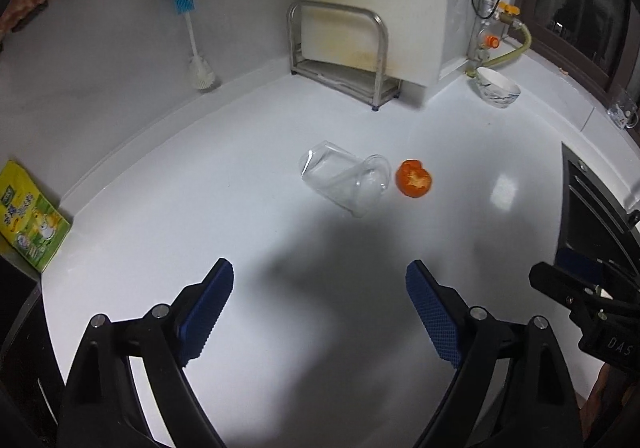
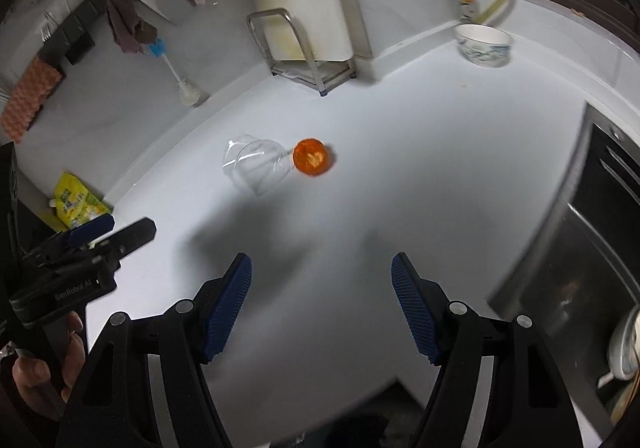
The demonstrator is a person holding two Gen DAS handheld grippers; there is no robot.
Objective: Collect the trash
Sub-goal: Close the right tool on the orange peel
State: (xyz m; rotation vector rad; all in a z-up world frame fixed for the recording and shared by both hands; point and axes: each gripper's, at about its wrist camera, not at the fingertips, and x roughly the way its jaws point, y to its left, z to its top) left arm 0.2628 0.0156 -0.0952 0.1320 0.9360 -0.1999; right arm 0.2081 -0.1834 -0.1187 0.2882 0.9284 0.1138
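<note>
I have both sets of fingers spread wide and empty, hovering low over the white counter (image 1: 200,175). The trash lies ahead of both: a clear plastic cup (image 1: 345,177) tipped on its side and, just beside it, an orange peel (image 1: 414,178). From my left gripper (image 1: 320,288) the cup sits straight ahead and slightly right of the gap's centre, its long axis slanting from far-left to near-right, mouth toward the peel. From my right gripper (image 2: 322,276) both pieces lie ahead and left of the gap, the peel closer to its line. I judge the left the better match for the cup, closing across its width, though neither gripper looks clearly nearer.
</note>
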